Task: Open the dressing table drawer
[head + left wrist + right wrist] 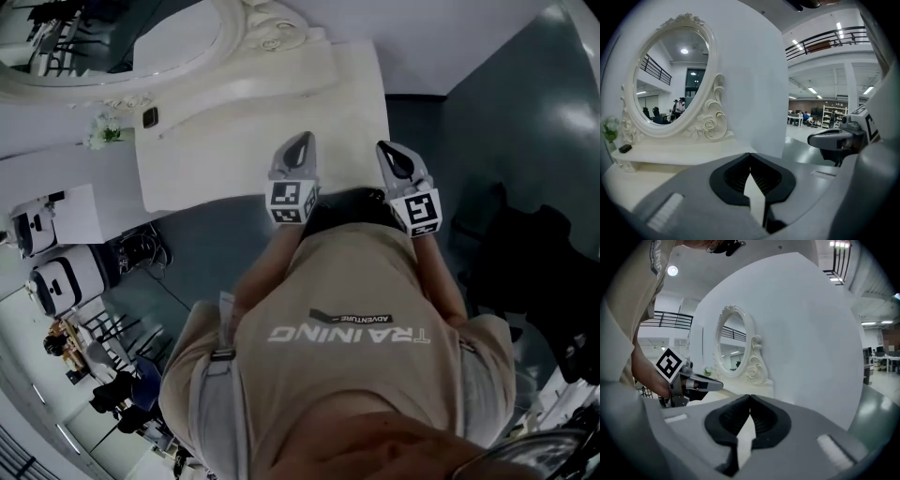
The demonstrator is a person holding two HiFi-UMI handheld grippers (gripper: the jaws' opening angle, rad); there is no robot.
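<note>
— Over the near edge of the desk [234, 159], what do the two tools look like?

— Both hover just above the white top, side by side. The left hand-held gripper [303, 141] has its jaws pressed together on nothing, and the right hand-held gripper [387, 149] is closed and empty too.

— Where's the drawer?

— No view shows it. I'd judge it sits in the front face under that near edge, hidden by the top and by the person's body.

— How would it handle?

— Probably stiff, painted wood, not heavy, sliding straight out. The glossy finish looks slippery and easy to scuff. I'd grip a knob or handle at the middle of its front, if it has one, and pull level so it doesn't bind. The jaws would have to part first.

— Count things for me.

— One desk, one oval mirror [670, 79] at its back, one small plant [105, 131], one small dark object [150, 117] beside it, and two hand-held grippers. I can't count the drawers.
</note>
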